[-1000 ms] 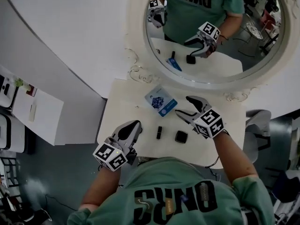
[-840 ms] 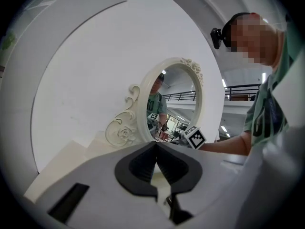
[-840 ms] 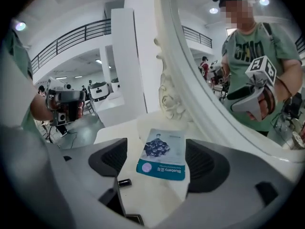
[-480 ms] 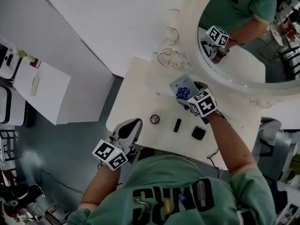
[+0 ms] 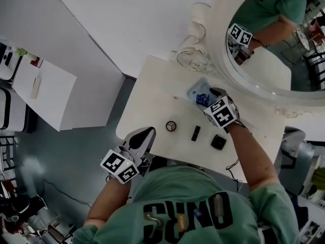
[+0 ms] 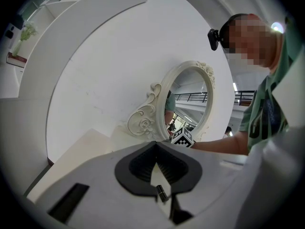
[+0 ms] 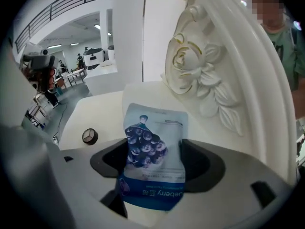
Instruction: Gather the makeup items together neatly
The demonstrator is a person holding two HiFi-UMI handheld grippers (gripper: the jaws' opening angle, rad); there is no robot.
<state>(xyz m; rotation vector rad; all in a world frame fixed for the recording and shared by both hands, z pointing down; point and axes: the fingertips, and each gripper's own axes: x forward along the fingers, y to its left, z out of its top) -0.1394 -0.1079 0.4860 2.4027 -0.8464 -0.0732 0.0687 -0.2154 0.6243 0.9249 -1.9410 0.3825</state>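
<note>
A blue-and-white blueberry sachet (image 5: 198, 94) lies flat at the back of the white table (image 5: 147, 100), near the mirror. My right gripper (image 5: 215, 92) is down over it. In the right gripper view the sachet (image 7: 153, 151) lies between the jaws, which are closing, with a gap still showing on the right side. A small round compact (image 5: 171, 126), a black tube (image 5: 195, 132) and a square black compact (image 5: 219, 142) lie in a row nearer to me. My left gripper (image 5: 144, 133) hovers off the table's front left edge, shut and empty.
An ornate white oval mirror (image 5: 264, 50) stands at the table's back right, its carved frame (image 7: 205, 70) close to the sachet. A white wall runs behind it. A white cabinet (image 5: 45, 93) stands on the floor to the left.
My right gripper has moved forward from above the black items onto the sachet. The head view has swung, bringing the round compact into sight. The left gripper has stayed put.
</note>
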